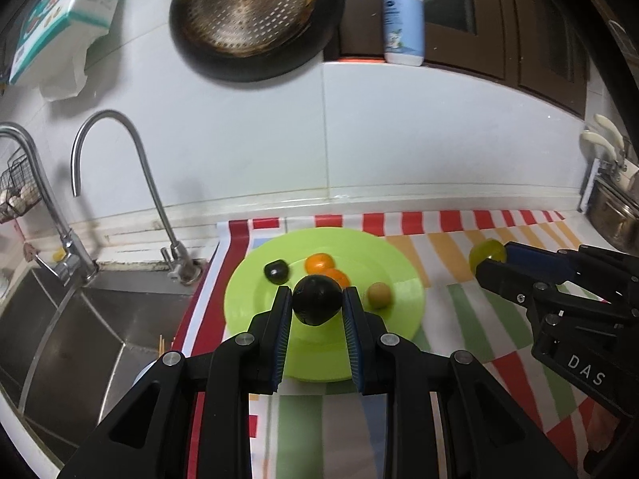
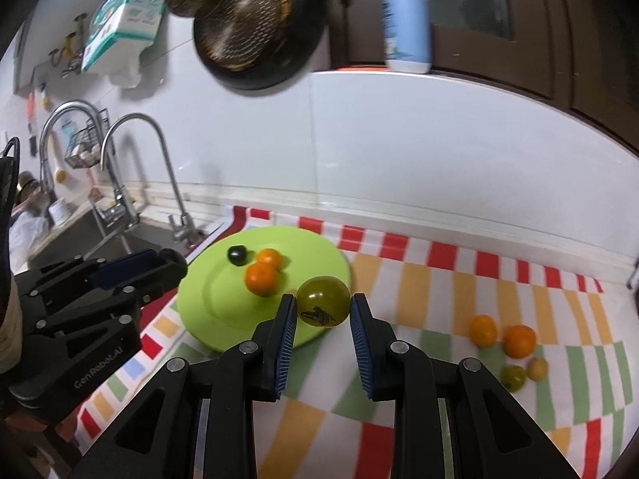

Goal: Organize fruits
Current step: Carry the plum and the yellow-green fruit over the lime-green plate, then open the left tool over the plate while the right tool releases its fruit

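Above the green plate [image 1: 239, 303], the left gripper [image 1: 317, 299] has its jaws pinching a black fruit [image 1: 317, 300]. Just right of the plate's rim, the right gripper [image 2: 323, 307] has its jaws clamped on a green fruit [image 2: 322, 305]. Two oranges [image 2: 261, 278] and a small black fruit [image 2: 236, 255] lie on the plate.

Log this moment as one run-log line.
left gripper: holds black fruit | right gripper: holds green fruit | green plate: four fruits

Even, bright indoor light washes the white wall [image 1: 399, 151], fisheye bending darkens every corner, and the hanging pan [image 2: 255, 20] up top smears slightly.
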{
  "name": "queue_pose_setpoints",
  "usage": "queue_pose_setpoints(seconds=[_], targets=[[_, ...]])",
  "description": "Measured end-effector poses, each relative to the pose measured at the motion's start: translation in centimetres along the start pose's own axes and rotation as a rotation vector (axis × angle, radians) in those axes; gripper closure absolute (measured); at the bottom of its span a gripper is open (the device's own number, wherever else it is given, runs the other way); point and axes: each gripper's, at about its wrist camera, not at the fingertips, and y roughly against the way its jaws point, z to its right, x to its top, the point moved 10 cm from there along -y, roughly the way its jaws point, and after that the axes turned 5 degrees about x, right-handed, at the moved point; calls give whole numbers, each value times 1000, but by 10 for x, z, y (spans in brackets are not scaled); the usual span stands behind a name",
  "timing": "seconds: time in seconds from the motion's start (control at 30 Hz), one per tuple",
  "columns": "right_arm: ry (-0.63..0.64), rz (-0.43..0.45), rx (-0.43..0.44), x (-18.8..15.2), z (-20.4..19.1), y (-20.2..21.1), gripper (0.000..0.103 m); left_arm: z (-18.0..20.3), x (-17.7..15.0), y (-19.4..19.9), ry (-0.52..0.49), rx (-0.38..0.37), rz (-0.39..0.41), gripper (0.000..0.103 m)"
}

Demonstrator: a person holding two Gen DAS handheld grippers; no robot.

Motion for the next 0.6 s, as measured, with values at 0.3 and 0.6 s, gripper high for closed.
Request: queue_pose_setpoints(seconds=[0.3, 0.6], targets=[[26, -50, 49, -3, -18, -35, 74, -14, -7, -24, 7, 3, -20, 77], [26, -108, 62, -14, -20, -68, 74, -15, -20, -54, 0, -2, -75, 77]])
